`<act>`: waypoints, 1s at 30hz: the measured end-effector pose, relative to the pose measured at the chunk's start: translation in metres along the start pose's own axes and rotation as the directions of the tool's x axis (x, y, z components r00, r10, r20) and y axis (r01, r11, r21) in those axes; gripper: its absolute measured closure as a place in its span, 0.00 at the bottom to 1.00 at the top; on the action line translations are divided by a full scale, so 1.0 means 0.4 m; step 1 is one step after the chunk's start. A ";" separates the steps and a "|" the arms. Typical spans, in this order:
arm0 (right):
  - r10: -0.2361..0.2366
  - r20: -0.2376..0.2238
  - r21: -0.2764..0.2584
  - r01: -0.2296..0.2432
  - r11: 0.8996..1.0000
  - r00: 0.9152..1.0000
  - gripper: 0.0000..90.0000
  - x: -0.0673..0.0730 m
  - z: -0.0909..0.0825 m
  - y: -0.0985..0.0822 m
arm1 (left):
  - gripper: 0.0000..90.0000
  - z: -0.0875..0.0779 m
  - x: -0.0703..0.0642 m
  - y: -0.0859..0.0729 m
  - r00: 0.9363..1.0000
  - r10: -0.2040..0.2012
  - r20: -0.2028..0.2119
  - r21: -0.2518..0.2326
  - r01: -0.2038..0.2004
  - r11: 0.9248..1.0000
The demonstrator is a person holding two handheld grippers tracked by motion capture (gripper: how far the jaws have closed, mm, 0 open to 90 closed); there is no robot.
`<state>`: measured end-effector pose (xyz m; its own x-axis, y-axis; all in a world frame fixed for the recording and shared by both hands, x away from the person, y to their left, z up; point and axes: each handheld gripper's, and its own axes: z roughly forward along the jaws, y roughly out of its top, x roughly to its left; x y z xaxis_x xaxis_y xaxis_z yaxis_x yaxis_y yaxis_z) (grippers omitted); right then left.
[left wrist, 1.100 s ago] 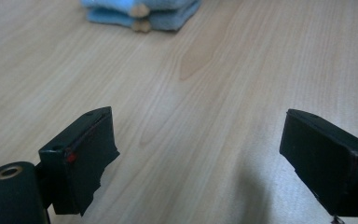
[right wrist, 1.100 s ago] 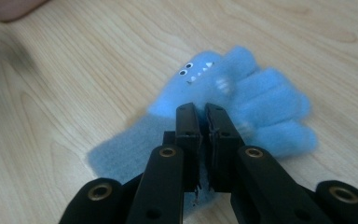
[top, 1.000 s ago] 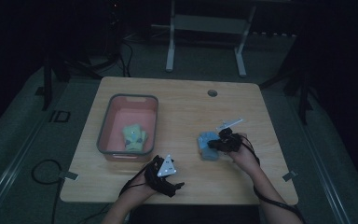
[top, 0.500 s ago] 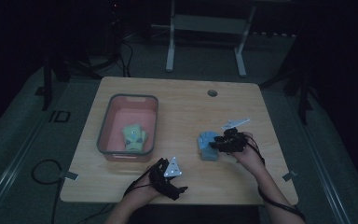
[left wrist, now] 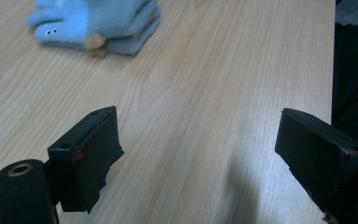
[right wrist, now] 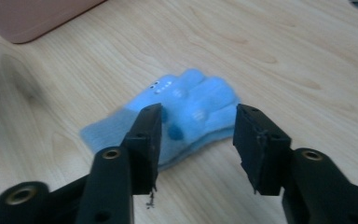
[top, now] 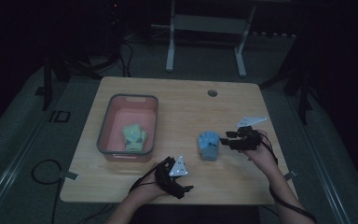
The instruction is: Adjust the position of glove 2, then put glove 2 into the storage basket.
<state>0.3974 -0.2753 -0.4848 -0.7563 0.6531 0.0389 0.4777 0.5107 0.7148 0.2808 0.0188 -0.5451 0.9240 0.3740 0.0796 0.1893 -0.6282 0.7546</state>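
A folded blue glove (top: 209, 144) (right wrist: 186, 107) lies flat on the wooden table (top: 182, 102), near its middle right. Just right of it hovers my right gripper (top: 223, 140) (right wrist: 198, 140). Its jaws have just been opening and nothing is between them; the glove rests on the table beyond the tips. My left gripper (top: 182, 184) (left wrist: 200, 154) sits low near the table's front edge, jaws wide open over bare wood. In the left gripper view the blue glove (left wrist: 98, 23) is far off at the upper left.
A pink bin (top: 103, 135) (right wrist: 42, 14) stands on the left half of the table with a green glove (top: 134, 137) inside. A round cable hole (top: 212, 93) is near the far edge. A white stand (top: 205, 23) rises behind the table.
My right gripper opened, let go of the blue glove and drew back to the right, slightly upward. The glove stays on the table. The left hand barely moved.
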 end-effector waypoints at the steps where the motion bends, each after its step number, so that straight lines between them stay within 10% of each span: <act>1: 0.001 -0.003 -0.004 -0.001 1.000 1.000 0.59 0.000 -0.001 0.002 | 0.16 0.002 0.000 0.002 1.000 -0.003 0.002 -0.005 0.003 1.000; 16: 0.011 -0.016 -0.038 -0.011 0.999 1.000 0.58 -0.021 0.011 0.005 | 0.18 0.035 0.043 0.081 0.997 0.074 -0.016 -0.041 -0.075 0.996; 30: 0.074 -0.047 -0.030 -0.075 0.997 0.996 0.51 -0.068 0.092 0.012 | 0.35 0.127 0.068 0.154 0.973 0.230 -0.025 -0.022 -0.231 0.973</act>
<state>0.4368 -0.2700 -0.5083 -0.7389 0.6622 0.1241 0.5196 0.4429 0.7306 0.3345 -0.0443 -0.5295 0.9340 0.2365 0.2679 -0.0367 -0.6823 0.7302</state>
